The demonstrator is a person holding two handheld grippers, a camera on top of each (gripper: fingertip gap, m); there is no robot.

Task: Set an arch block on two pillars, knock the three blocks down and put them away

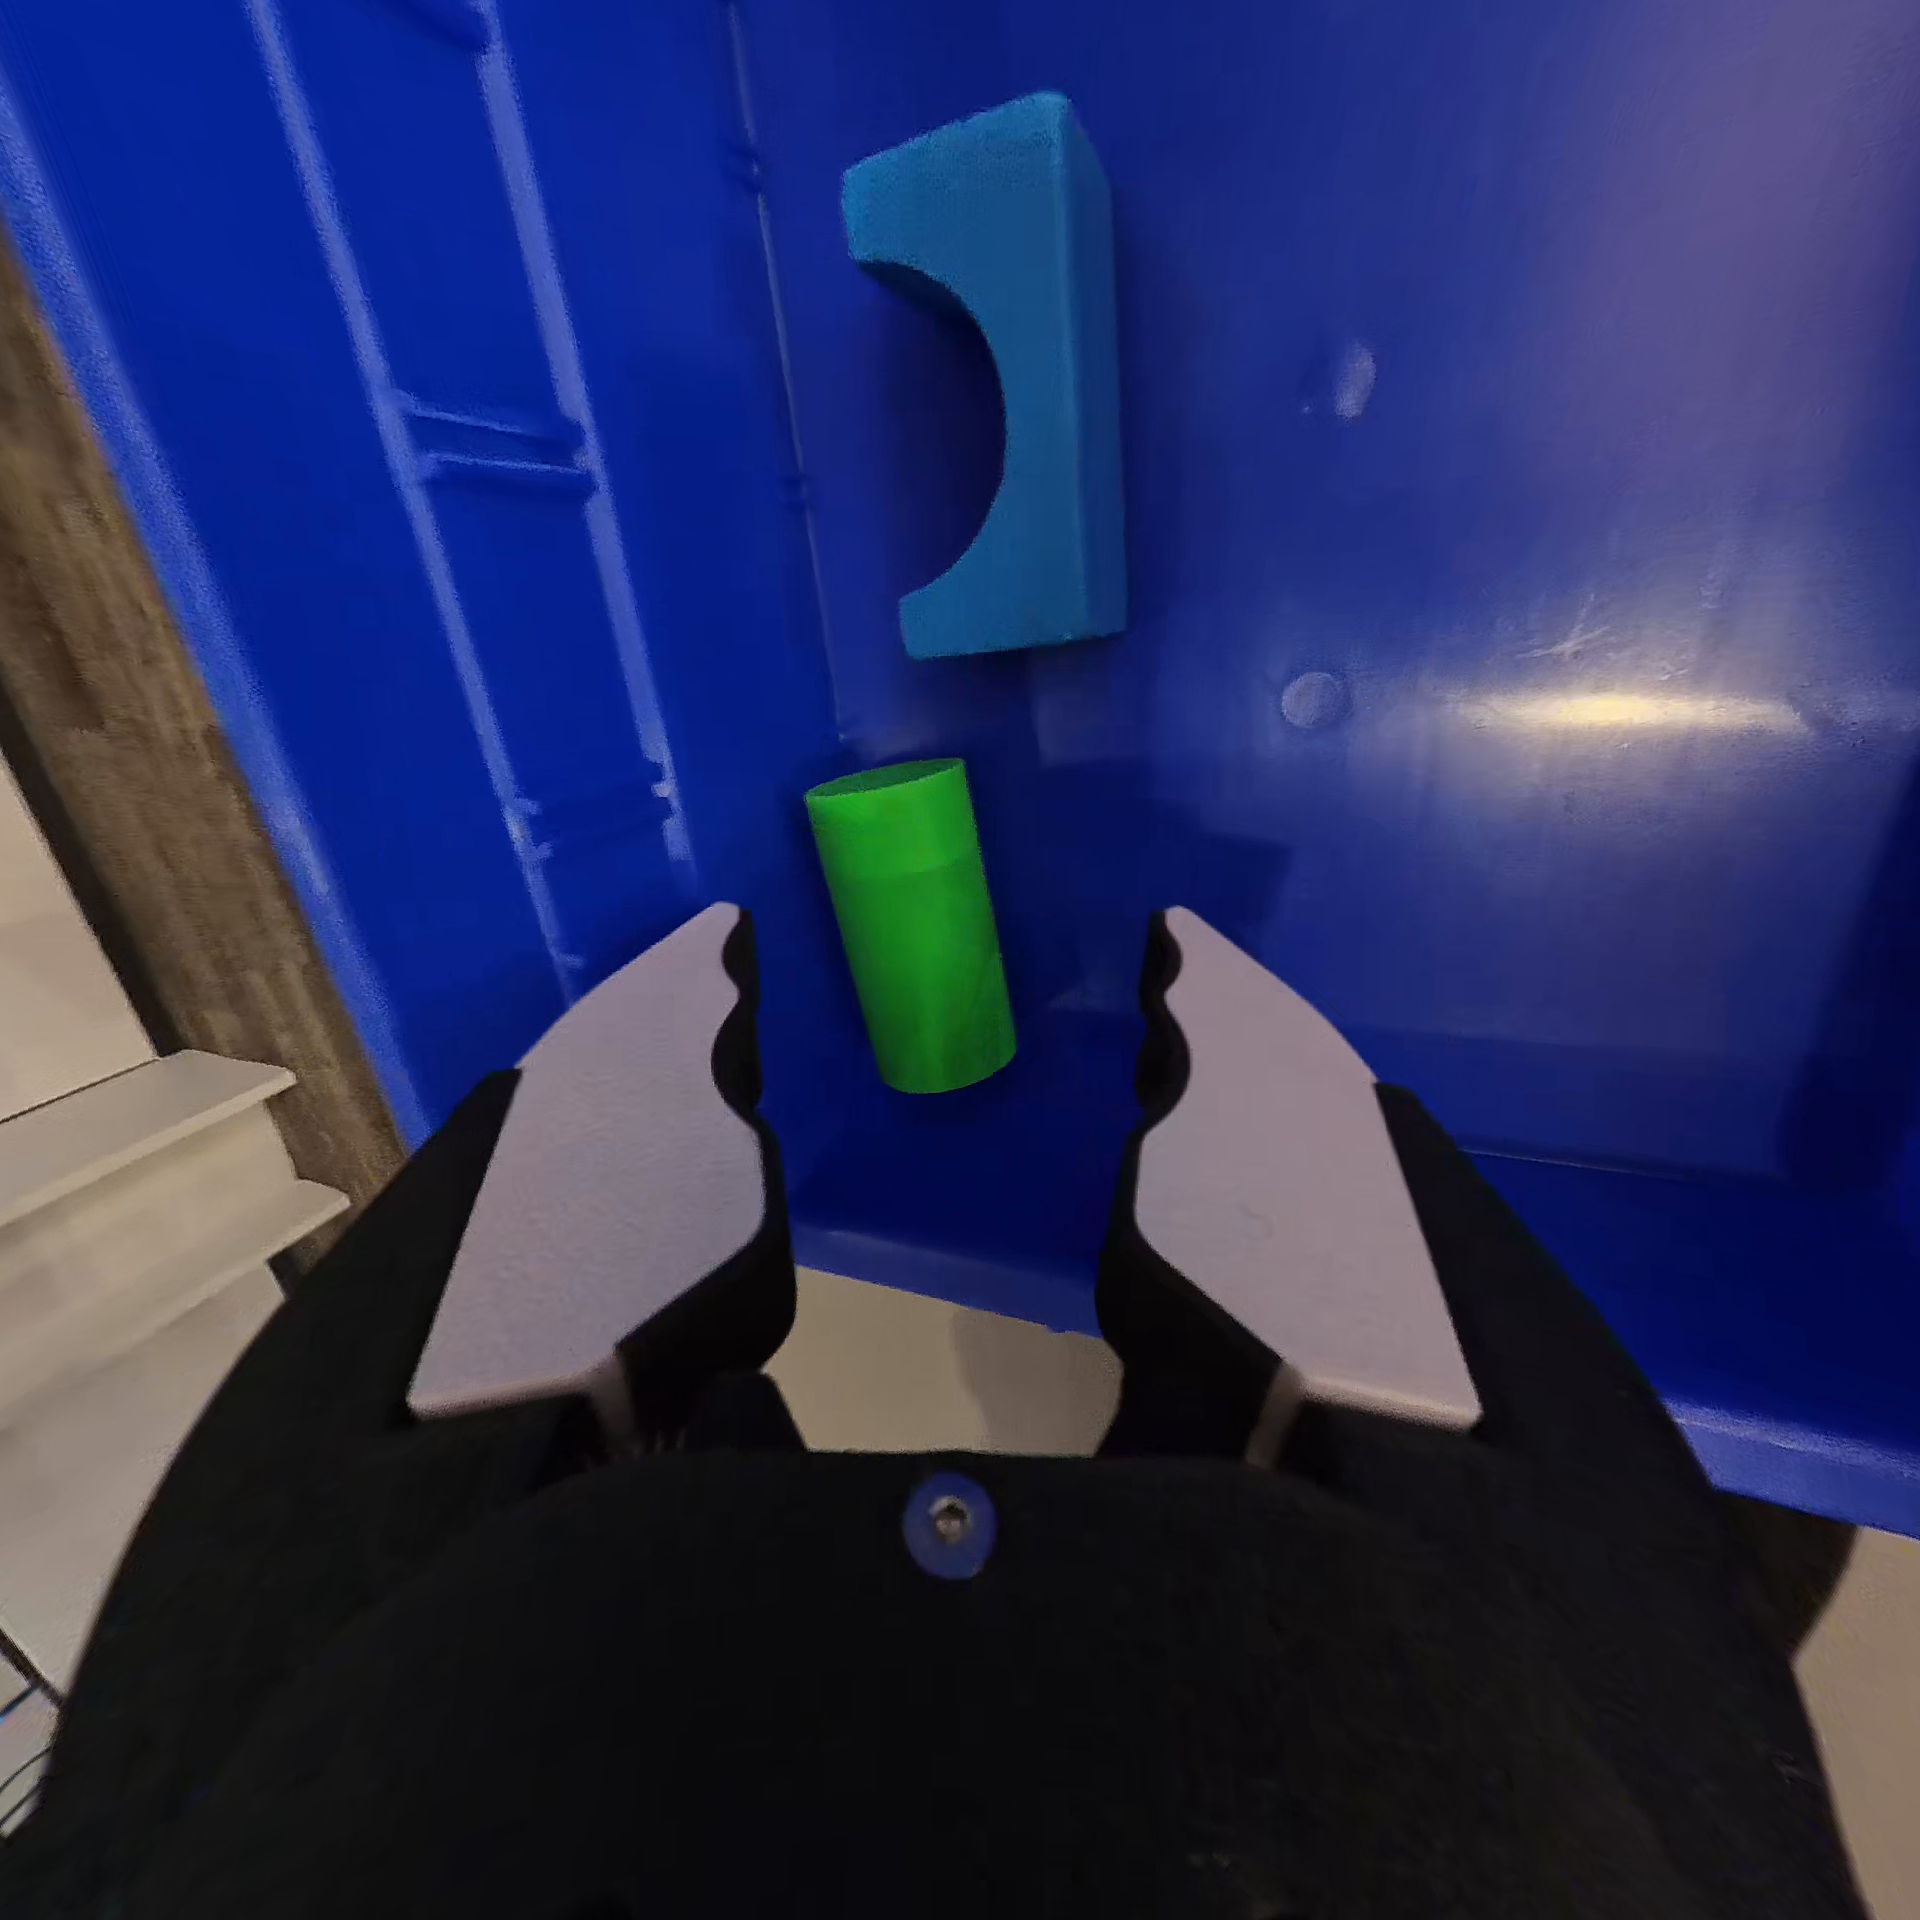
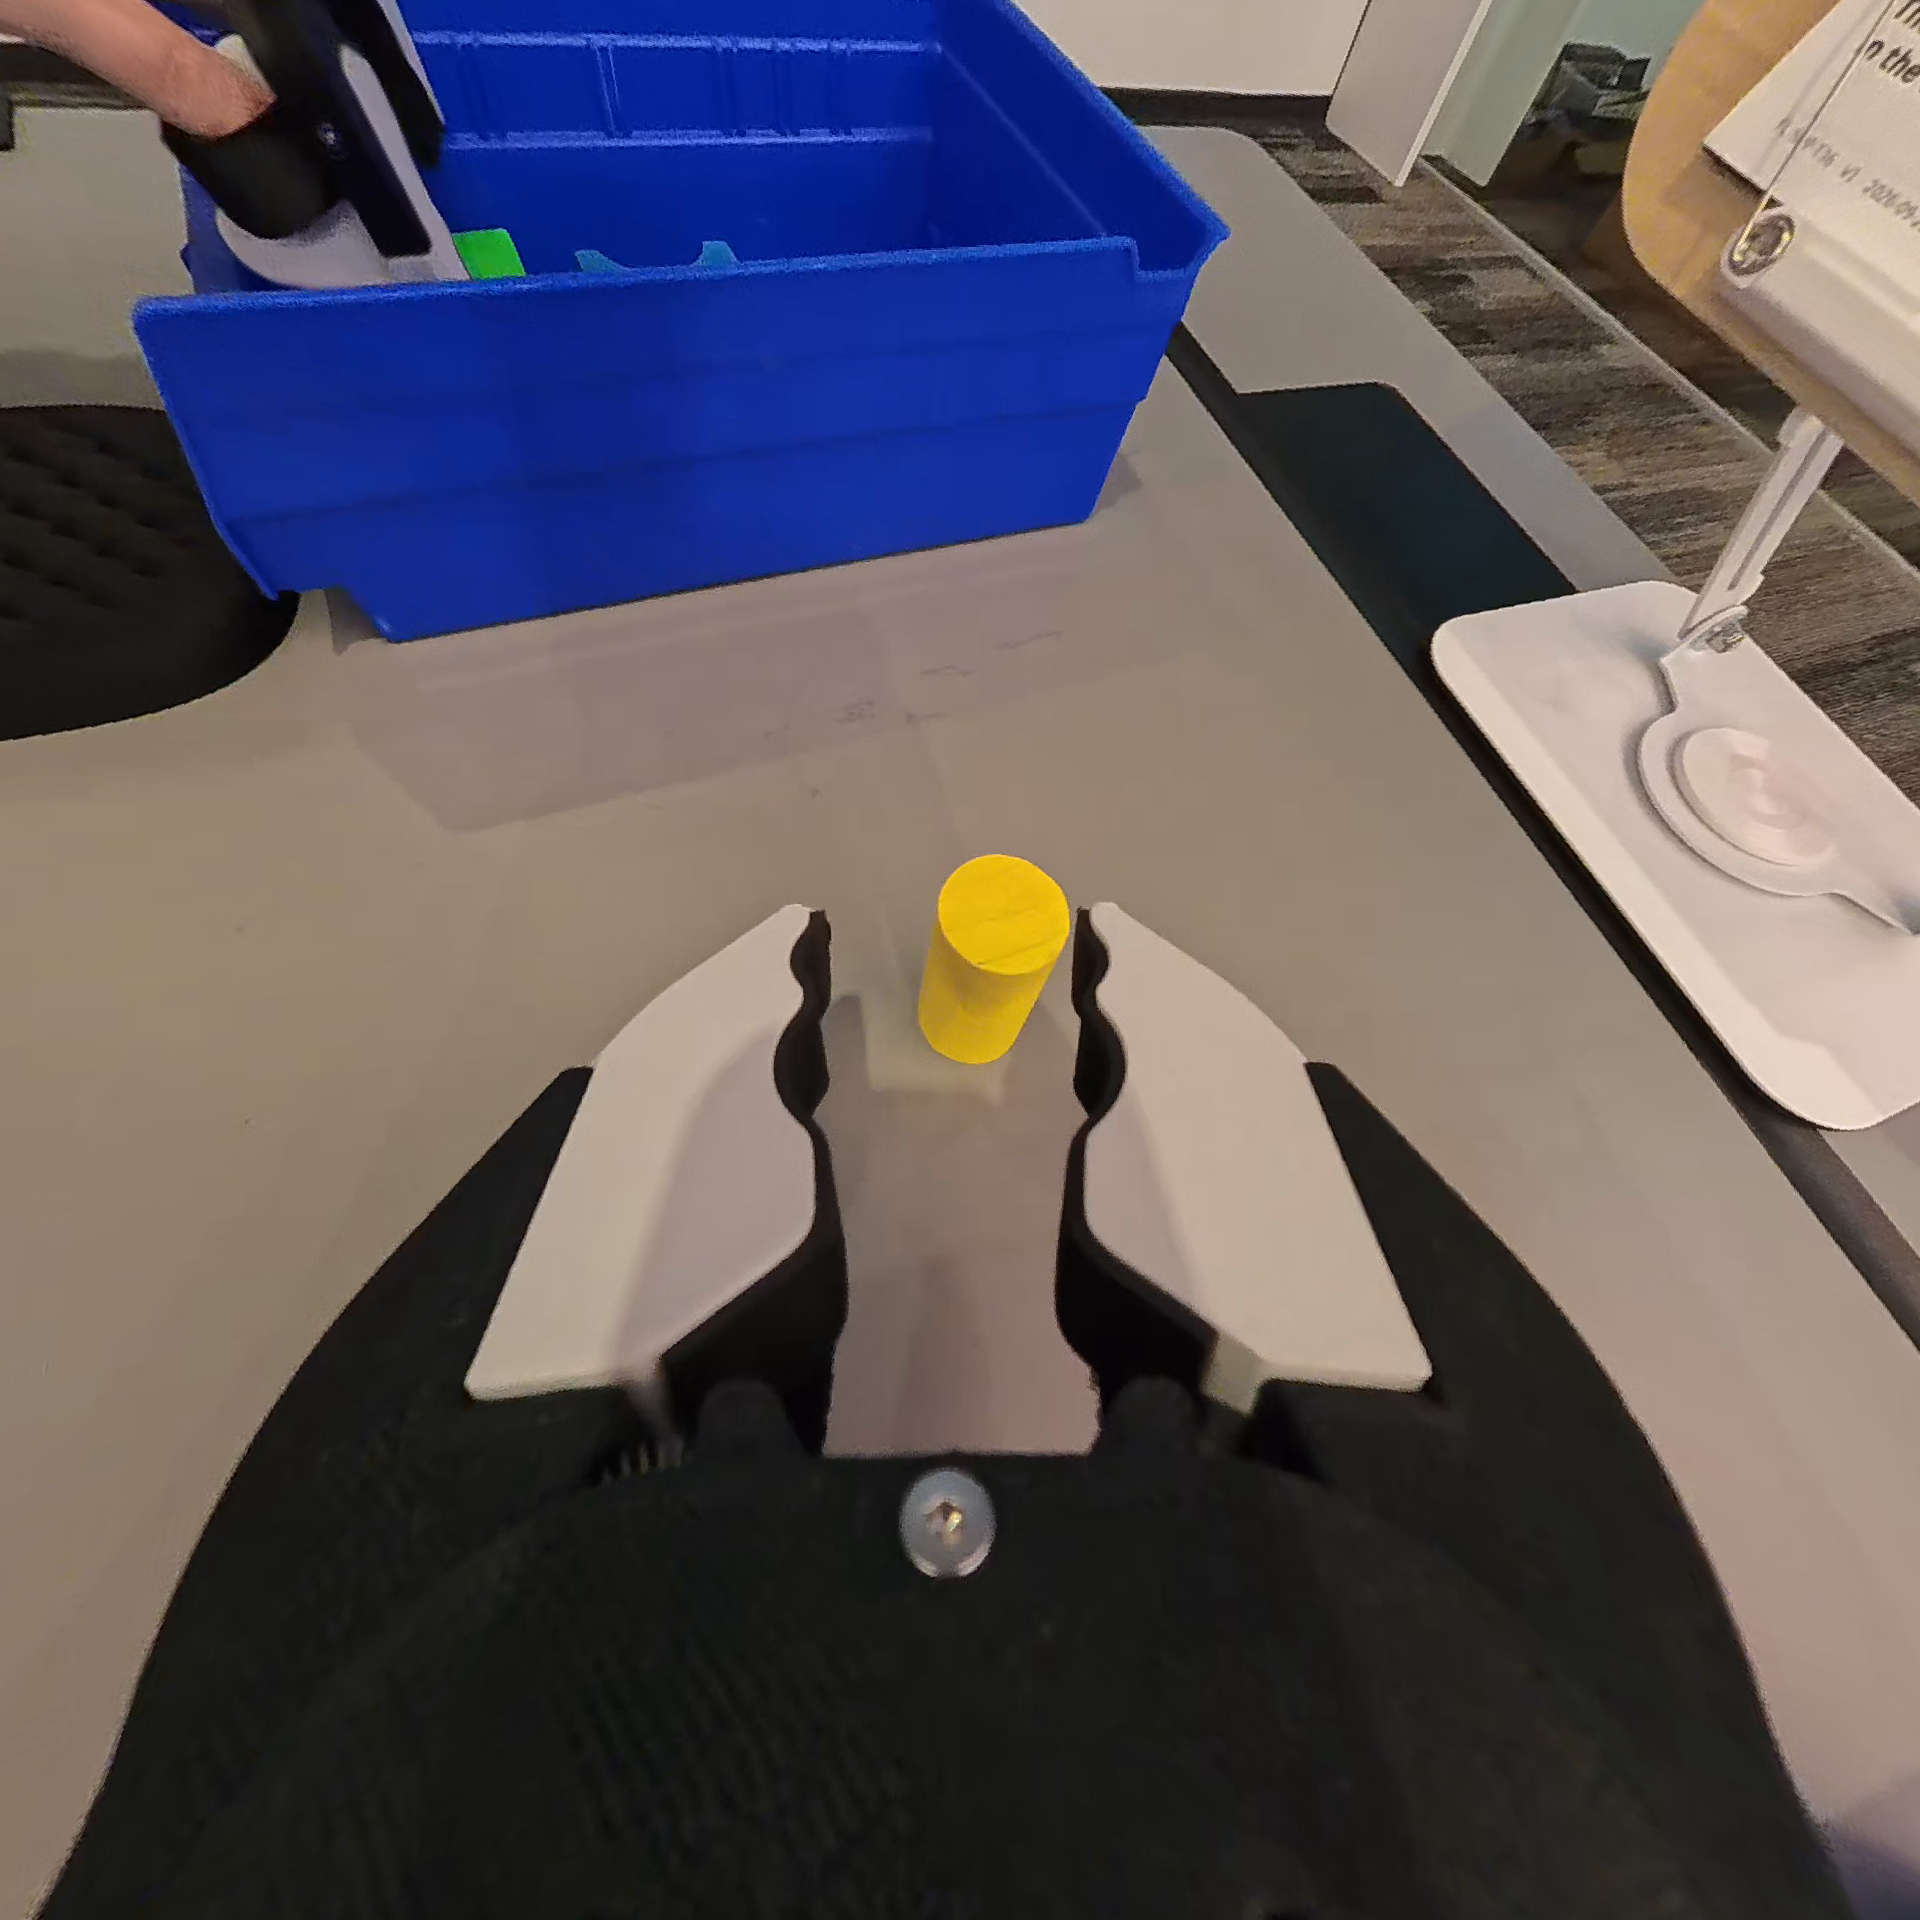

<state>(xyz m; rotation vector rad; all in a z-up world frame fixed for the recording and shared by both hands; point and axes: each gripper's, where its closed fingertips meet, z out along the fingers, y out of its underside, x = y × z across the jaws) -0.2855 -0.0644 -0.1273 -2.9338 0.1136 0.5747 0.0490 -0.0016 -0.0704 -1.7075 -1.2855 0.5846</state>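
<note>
A light blue arch block point(image 1: 1023, 395) and a green cylinder point(image 1: 914, 925) lie on the floor of the blue bin point(image 1: 1507, 468). My left gripper point(image 1: 945, 935) is open and empty, hanging over the bin just above the green cylinder. It also shows in the right wrist view point(image 2: 416, 249), over the bin's left end, with the green cylinder point(image 2: 488, 252) and the arch block point(image 2: 655, 260) peeking over the bin wall point(image 2: 665, 416). A yellow cylinder point(image 2: 987, 961) lies on the grey table point(image 2: 416, 935). My right gripper point(image 2: 951, 935) is open, its fingertips on either side of the yellow cylinder.
A white stand base point(image 2: 1704, 831) with a tilted board sits at the table's right edge. A black textured pad point(image 2: 94, 582) lies at the left beside the bin. A person's hand point(image 2: 156, 73) holds the left gripper. Carpet floor lies beyond the table. The light blue arch block point(image 1: 1023, 395) is closer to my left gripper, around 8 centimetres from its tips; the right tips are 30 centimetres off.
</note>
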